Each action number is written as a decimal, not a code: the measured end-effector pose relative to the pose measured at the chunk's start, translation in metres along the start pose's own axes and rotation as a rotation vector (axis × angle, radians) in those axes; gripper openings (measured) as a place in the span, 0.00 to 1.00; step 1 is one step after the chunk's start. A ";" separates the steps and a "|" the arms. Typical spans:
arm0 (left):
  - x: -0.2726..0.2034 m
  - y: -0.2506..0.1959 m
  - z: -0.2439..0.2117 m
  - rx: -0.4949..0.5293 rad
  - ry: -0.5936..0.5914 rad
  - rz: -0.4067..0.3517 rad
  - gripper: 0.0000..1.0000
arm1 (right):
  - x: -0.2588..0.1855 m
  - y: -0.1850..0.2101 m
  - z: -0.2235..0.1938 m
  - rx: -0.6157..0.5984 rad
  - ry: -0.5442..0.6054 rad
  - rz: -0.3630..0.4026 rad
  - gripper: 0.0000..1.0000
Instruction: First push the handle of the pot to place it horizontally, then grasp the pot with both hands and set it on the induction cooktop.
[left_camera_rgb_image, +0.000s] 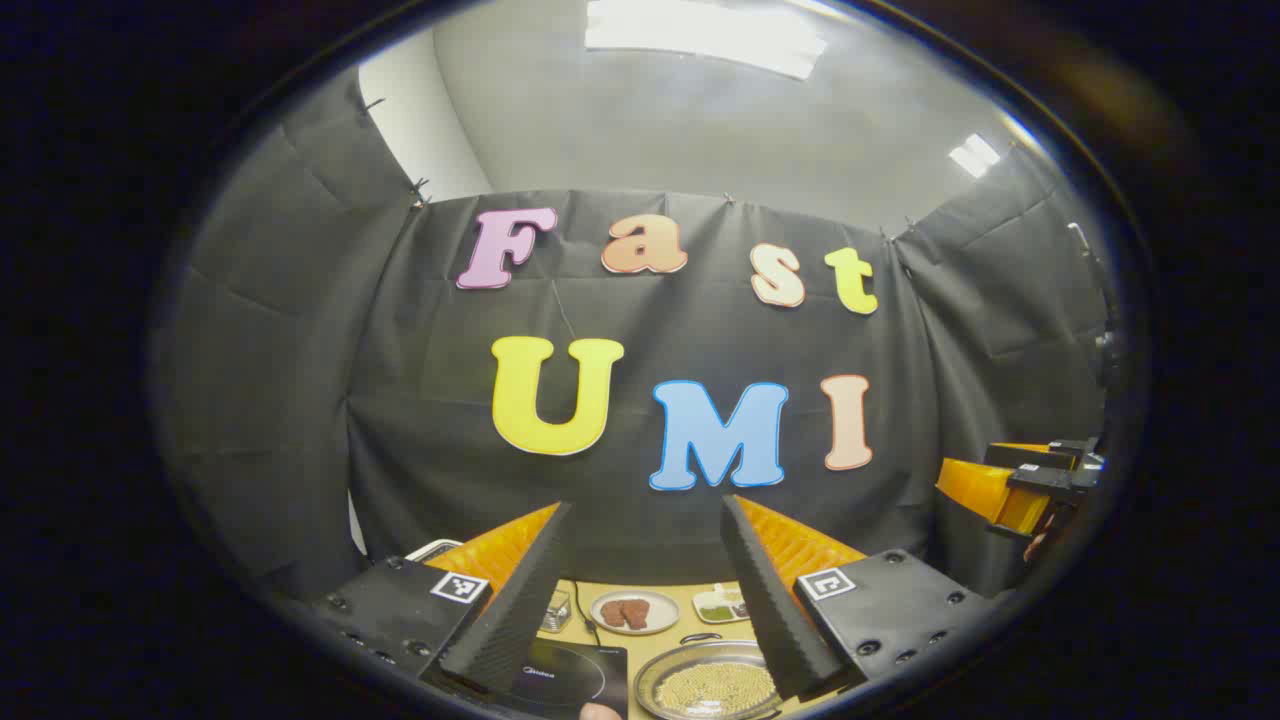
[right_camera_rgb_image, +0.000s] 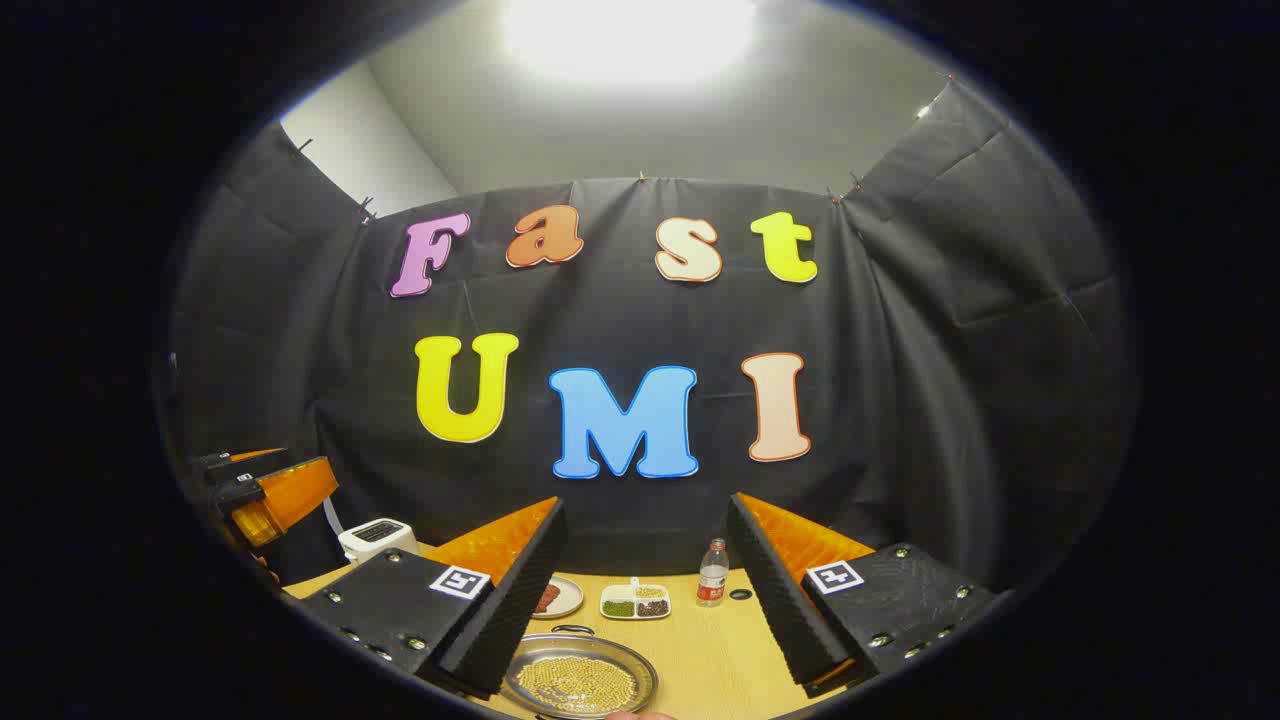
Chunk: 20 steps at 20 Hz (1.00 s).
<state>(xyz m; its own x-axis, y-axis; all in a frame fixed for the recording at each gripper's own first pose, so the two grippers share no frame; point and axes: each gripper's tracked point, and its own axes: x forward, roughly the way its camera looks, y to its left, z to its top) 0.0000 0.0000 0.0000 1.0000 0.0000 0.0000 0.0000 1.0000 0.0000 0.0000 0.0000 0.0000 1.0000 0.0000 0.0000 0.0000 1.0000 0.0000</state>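
Note:
The pot (left_camera_rgb_image: 712, 688) is a shallow metal pan full of small yellow beans, low in the left gripper view, with a small dark loop handle (left_camera_rgb_image: 700, 637) on its far rim. The black induction cooktop (left_camera_rgb_image: 565, 680) lies just left of it on the wooden table. My left gripper (left_camera_rgb_image: 645, 505) is open, raised high above both, nothing between its fingers. In the right gripper view the pot (right_camera_rgb_image: 580, 682) and its handle (right_camera_rgb_image: 572, 629) sit low left of centre. My right gripper (right_camera_rgb_image: 647, 502) is open, also held well above the table.
Behind the pot are a plate of brown food (left_camera_rgb_image: 633, 611), a divided dish (right_camera_rgb_image: 635, 601) of green and dark bits, a water bottle (right_camera_rgb_image: 712, 575) and a white appliance (right_camera_rgb_image: 378, 538) at the far left. The other gripper shows at each view's edge (left_camera_rgb_image: 1030, 480), (right_camera_rgb_image: 265, 490).

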 end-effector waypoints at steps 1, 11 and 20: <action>0.001 -0.002 0.001 0.009 0.002 -0.003 0.97 | 0.001 -0.001 -0.001 -0.001 0.002 -0.004 0.99; 0.004 -0.024 0.001 0.027 0.003 -0.069 0.96 | 0.005 0.006 -0.014 0.016 0.040 0.011 1.00; 0.008 -0.010 -0.008 0.027 0.033 -0.041 0.95 | 0.015 0.009 -0.034 0.040 0.092 0.023 1.00</action>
<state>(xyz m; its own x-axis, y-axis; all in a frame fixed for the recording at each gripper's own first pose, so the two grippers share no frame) 0.0077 -0.0104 -0.0081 0.9986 -0.0401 -0.0331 0.0409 0.9988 0.0264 0.0154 0.0094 -0.0337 0.9955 0.0250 -0.0911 -0.0214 0.9989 0.0411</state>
